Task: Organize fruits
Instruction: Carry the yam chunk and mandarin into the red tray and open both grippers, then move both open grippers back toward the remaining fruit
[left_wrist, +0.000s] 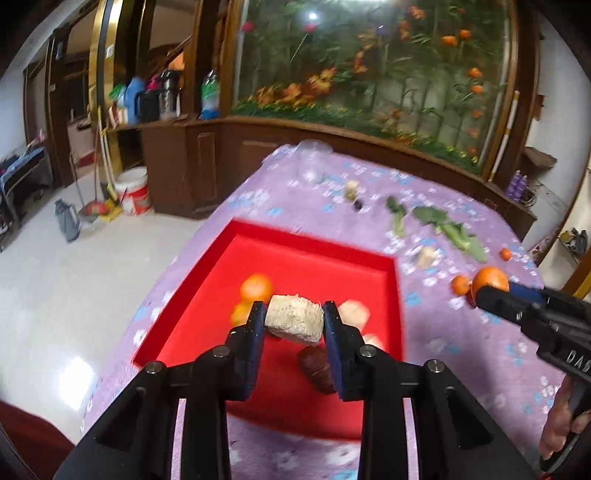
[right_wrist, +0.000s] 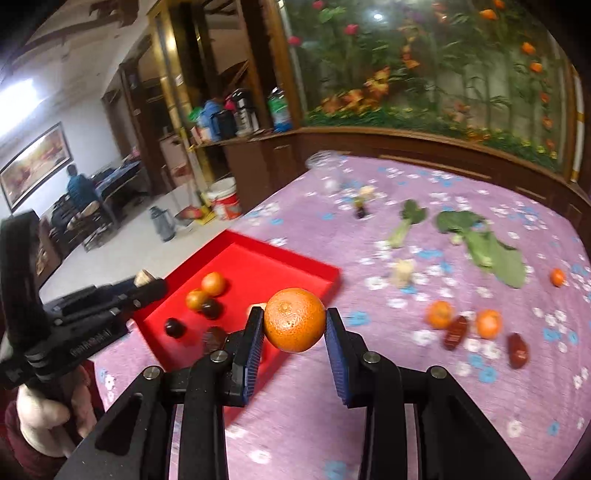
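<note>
My left gripper (left_wrist: 294, 314) is shut on a pale beige chunk of fruit (left_wrist: 294, 325) and holds it above the red tray (left_wrist: 314, 254). The tray holds two oranges (left_wrist: 256, 288), pale pieces (left_wrist: 354, 312) and a dark red date (left_wrist: 317, 369). My right gripper (right_wrist: 294, 317) is shut on a large orange (right_wrist: 294, 319), just right of the tray's (right_wrist: 266, 258) near corner and above the purple cloth. On the cloth to the right lie small oranges (right_wrist: 439, 314), (right_wrist: 488, 323) and red dates (right_wrist: 456, 332), (right_wrist: 518, 350). The left wrist view shows the right gripper (left_wrist: 480, 293) with its orange (left_wrist: 489, 282).
Green leaves (right_wrist: 480, 243), pale chunks (right_wrist: 404, 271), another small orange (right_wrist: 557, 277) and a clear cup (right_wrist: 321, 162) lie farther back on the flowered table (right_wrist: 406, 369). The table's left edge drops to a tiled floor with a bucket (right_wrist: 225, 199). A wooden cabinet lines the back.
</note>
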